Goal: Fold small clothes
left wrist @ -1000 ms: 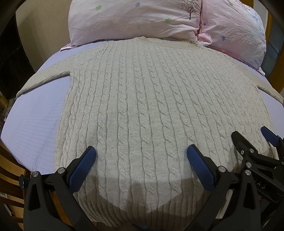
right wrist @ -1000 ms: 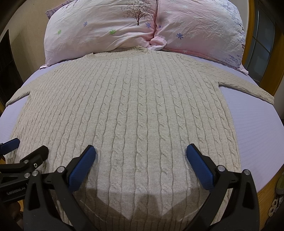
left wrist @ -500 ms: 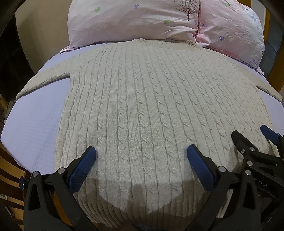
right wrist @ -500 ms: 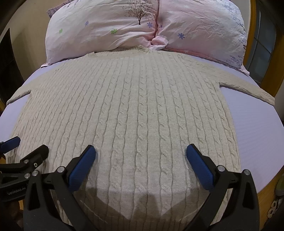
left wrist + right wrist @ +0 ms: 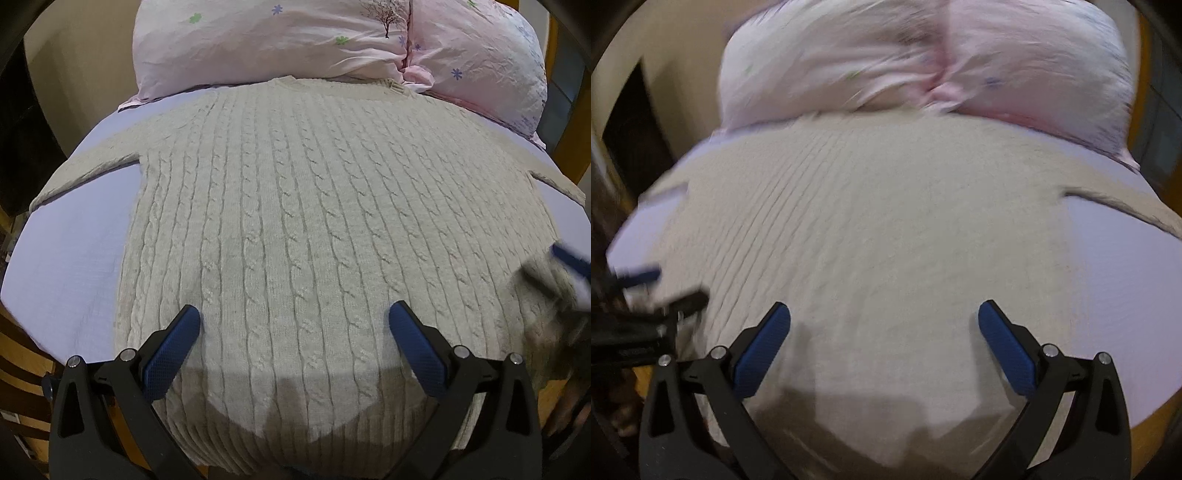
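The cable-knit sweater (image 5: pixel 295 221) lies flat on the bed (image 5: pixel 66 280), collar at the pillows (image 5: pixel 280 44) along the head edge, hem at the near edge, both sleeves out sideways. A second ago both views were sharp; now the right gripper (image 5: pixel 884 332) blurs in a fast swing toward the right edge — probably heading for that sleeve. The left gripper (image 5: pixel 295 334) hovers near the hem. Both sets of fingers are spread wide, holding nothing — no fold started.
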`<state>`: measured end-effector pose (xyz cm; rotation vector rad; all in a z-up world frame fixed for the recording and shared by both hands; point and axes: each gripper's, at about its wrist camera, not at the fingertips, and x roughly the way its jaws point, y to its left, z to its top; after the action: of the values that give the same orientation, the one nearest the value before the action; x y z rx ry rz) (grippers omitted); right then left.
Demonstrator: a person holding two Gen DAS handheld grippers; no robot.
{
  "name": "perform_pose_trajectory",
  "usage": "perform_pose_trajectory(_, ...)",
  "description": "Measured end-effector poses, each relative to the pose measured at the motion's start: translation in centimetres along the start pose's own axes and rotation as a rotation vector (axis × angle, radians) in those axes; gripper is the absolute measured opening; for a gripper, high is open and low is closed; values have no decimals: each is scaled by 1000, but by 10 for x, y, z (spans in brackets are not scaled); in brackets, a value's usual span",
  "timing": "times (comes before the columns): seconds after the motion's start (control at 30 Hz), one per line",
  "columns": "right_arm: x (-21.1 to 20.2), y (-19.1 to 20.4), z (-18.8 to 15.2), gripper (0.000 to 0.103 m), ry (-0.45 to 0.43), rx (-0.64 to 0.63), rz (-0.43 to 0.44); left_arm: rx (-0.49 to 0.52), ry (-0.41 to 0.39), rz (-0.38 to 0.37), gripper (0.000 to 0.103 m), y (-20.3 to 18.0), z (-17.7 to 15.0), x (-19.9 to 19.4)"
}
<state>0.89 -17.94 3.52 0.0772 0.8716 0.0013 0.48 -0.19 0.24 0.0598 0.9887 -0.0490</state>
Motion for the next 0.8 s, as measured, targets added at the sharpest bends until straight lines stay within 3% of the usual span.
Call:
perform_pose_trajectory(0.1,-19,-71,26,98,-86,165,-67,-6,-27,-10,102,4,7,0)
perform_pose_trajectory(0.13,-23,-111,39,93,-109,268,-110,-11,-63,-36,102,7,11,-2)
perform_pose_trajectory(0.2,-23,-170,52,70,-132,416,-146,-15,-101,-72,102,10,17,-4)
perform_pose_trajectory(0.27,-13,-239,62,62,-121,602,-199,-28,-138,-110,102,15,24,-7)
perform_pose_trajectory(0.37,8,-315,66,51,-89,800,-254,-64,-183,-103,102,28,37,-11)
perform_pose_trajectory(0.47,28,-362,67,45,-65,935,-252,-114,-216,-72,102,50,50,-13)
perform_pose_trajectory(0.6,42,-397,73,36,-121,1068,-188,-269,-323,-166,102,102,62,-16)
perform_pose_trajectory(0.63,44,-403,73,33,-133,1093,-178,-302,-343,-161,102,114,62,-15)
perform_pose_trajectory(0.7,46,-415,72,21,-157,1144,-165,-344,-346,-108,102,133,64,-13)
perform_pose_trajectory(0.8,51,-432,67,11,-206,1219,-145,-431,-316,-16,102,173,63,-9)
